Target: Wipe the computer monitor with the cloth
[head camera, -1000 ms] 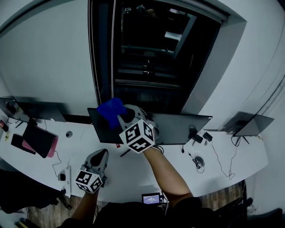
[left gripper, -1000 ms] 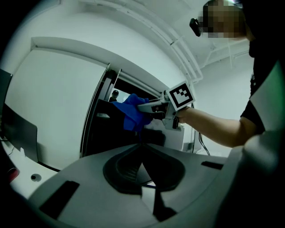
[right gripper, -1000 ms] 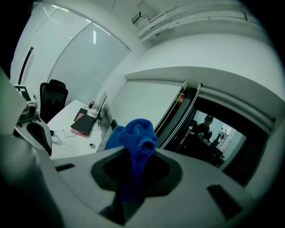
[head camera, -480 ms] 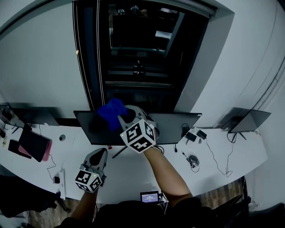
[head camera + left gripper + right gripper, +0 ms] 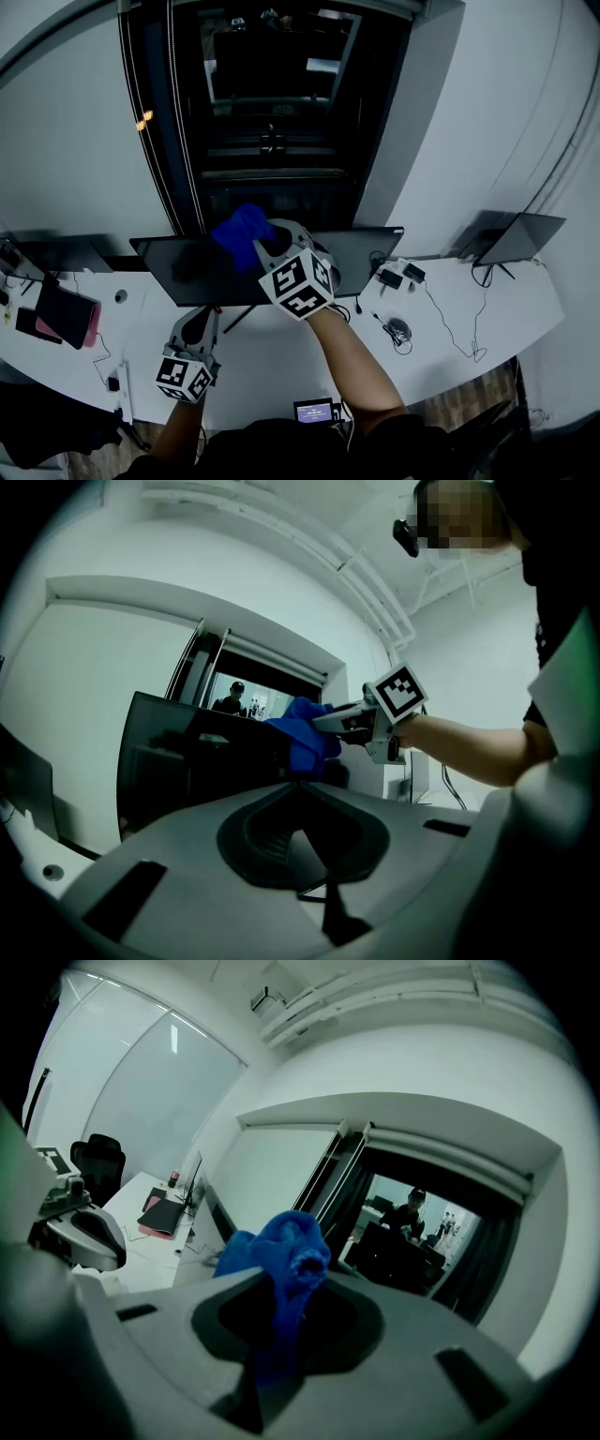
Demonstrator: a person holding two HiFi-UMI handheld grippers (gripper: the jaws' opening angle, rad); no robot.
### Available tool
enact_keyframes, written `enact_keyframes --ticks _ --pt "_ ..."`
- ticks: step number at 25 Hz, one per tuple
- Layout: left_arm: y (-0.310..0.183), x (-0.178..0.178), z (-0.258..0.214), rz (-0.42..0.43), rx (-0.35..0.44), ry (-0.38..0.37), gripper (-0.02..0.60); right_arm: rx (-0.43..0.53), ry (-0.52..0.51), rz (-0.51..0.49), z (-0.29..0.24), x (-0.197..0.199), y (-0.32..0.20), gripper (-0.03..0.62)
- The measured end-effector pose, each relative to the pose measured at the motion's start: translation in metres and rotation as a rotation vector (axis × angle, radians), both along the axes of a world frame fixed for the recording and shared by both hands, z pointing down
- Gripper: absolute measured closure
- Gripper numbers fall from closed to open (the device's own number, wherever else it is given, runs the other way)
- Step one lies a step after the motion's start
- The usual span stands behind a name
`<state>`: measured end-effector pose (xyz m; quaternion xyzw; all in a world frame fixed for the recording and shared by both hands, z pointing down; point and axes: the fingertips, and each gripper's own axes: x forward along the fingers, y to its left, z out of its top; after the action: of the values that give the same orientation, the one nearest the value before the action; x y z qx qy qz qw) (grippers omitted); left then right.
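A wide dark monitor [image 5: 187, 272] stands on the white desk [image 5: 272, 361]. My right gripper [image 5: 265, 246] is shut on a bunched blue cloth [image 5: 240, 230] and holds it against the monitor's upper edge, left of its middle. The right gripper view has the cloth [image 5: 283, 1258] pinched between the jaws and spilling over their tips. My left gripper [image 5: 201, 315] sits low over the desk in front of the monitor's lower left part, jaws shut and empty. From the left gripper view I see its closed tips [image 5: 300, 782], the screen [image 5: 187, 752], the cloth [image 5: 302, 735] and the right gripper [image 5: 349, 722].
A dark pad on a pink case [image 5: 64, 314] lies at the desk's left. An open laptop [image 5: 520, 239], cables and a round puck [image 5: 398, 329] occupy the right. A small lit device [image 5: 316, 412] sits at the front edge. A dark glass doorway [image 5: 272, 122] rises behind the monitor.
The right gripper has carried the cloth rightward along the monitor's top edge, farther from its left corner. The head view has swung, shifting the desk leftward. The left gripper stays low.
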<state>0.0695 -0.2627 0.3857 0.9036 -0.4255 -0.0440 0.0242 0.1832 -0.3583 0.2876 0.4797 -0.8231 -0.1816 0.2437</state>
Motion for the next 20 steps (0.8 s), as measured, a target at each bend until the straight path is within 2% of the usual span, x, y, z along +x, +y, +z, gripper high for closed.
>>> enact_keyframes --ticks 7,20 --pt "0.003 0.035 0.002 0.05 -0.009 0.004 0.588 0.001 -0.011 0.045 0.001 0.044 0.005 0.517" --pt "0.014 0.104 0.011 0.138 -0.019 -0.036 0.587 0.008 -0.047 0.155 0.002 0.142 0.018 0.517"
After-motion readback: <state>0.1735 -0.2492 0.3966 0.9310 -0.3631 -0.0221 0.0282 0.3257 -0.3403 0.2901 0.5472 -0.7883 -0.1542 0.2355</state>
